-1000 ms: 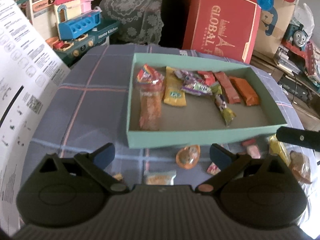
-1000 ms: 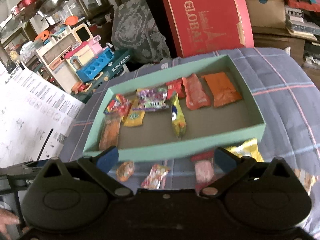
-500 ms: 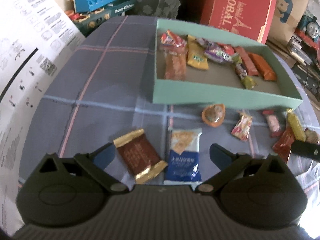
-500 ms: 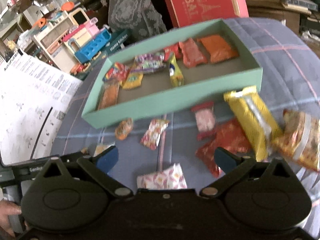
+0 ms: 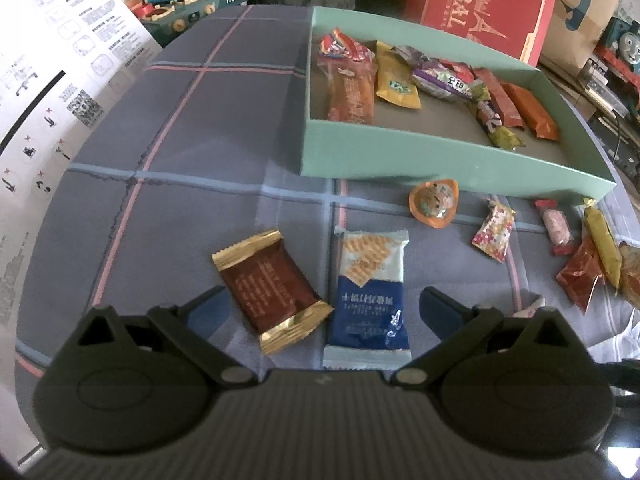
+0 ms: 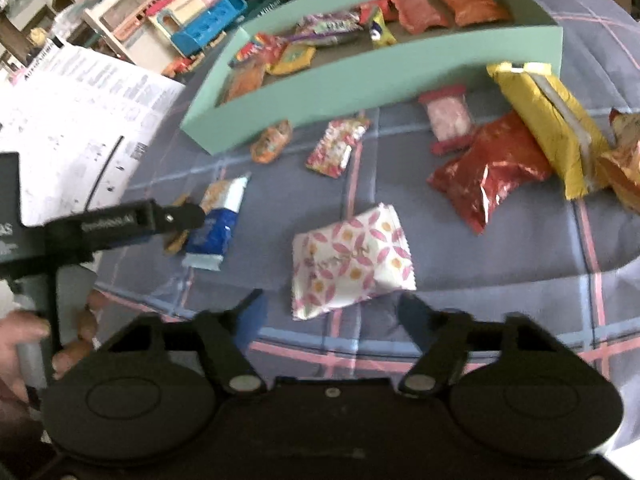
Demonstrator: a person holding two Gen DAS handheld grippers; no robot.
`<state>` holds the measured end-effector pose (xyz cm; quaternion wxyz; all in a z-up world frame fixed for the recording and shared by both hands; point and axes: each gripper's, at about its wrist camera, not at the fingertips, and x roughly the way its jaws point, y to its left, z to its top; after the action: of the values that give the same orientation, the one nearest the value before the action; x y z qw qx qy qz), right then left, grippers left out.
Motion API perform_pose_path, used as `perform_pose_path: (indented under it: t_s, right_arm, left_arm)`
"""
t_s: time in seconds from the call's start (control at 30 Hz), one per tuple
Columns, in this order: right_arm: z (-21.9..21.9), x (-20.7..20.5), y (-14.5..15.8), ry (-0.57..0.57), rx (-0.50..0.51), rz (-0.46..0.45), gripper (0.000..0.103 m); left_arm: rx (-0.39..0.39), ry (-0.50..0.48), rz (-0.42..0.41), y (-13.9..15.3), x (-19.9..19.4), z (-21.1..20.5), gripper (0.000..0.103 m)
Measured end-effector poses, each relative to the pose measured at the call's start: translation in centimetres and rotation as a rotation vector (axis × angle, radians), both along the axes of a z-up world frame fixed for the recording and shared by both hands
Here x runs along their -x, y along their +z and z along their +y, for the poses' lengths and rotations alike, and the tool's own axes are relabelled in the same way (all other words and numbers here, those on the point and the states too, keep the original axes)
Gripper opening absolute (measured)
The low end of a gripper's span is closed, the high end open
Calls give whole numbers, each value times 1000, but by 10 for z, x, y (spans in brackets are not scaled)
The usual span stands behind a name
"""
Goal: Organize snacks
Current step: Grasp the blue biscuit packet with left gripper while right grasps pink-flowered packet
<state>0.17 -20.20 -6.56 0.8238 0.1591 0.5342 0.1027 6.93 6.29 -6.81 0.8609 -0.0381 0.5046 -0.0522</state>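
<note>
A: Entry, left gripper (image 5: 322, 306). Jaws are seen spread wide and nothing is held. Two packets are framed between the fingers: a brown-and-gold wrapper (image 5: 273, 290) toward the left finger and a blue-and-white packet (image 5: 369, 298) toward the right finger. Both are lying flat on the plaid cloth (image 5: 180, 184).

B: Long axes?

A: The blue-and-white packet's long axis is aligned roughly with the view direction; the brown one is skewed across it. The green tray (image 5: 452, 162) is placed ahead and to the right, already partly filled.

B: Right gripper (image 6: 332, 310)?

A: Also open and empty. A pink-flowered white packet (image 6: 350, 254) is found just ahead, between its fingers, tilted diagonally.

B: Nearer hand per item?

A: The floral packet is judged nearer the right gripper; the brown and blue ones nearer the left. A straight descent is probably all that is needed.
</note>
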Motion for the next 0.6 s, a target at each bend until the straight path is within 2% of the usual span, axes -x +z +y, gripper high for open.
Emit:
perform_pose_path:
  t_s: [0.07, 0.43, 0.5, 0.57, 0.6]
  right_arm:
    - [-2, -3, -1, -17, 10, 0, 52]
    - [16, -47, -2, -41, 77, -20, 51]
    - [25, -52, -5, -26, 93, -26, 59]
    - [37, -53, -5, 5, 122, -42, 71]
    - [45, -52, -6, 29, 154, -59, 72]
  left_arm:
    - [6, 0, 3, -1, -1, 0, 103]
    - [17, 0, -18, 0, 0, 2, 103]
    - [16, 2, -22, 0, 1, 5, 103]
    - [11, 4, -25, 0, 2, 7, 103]
    - [13, 8, -23, -1, 2, 9, 103]
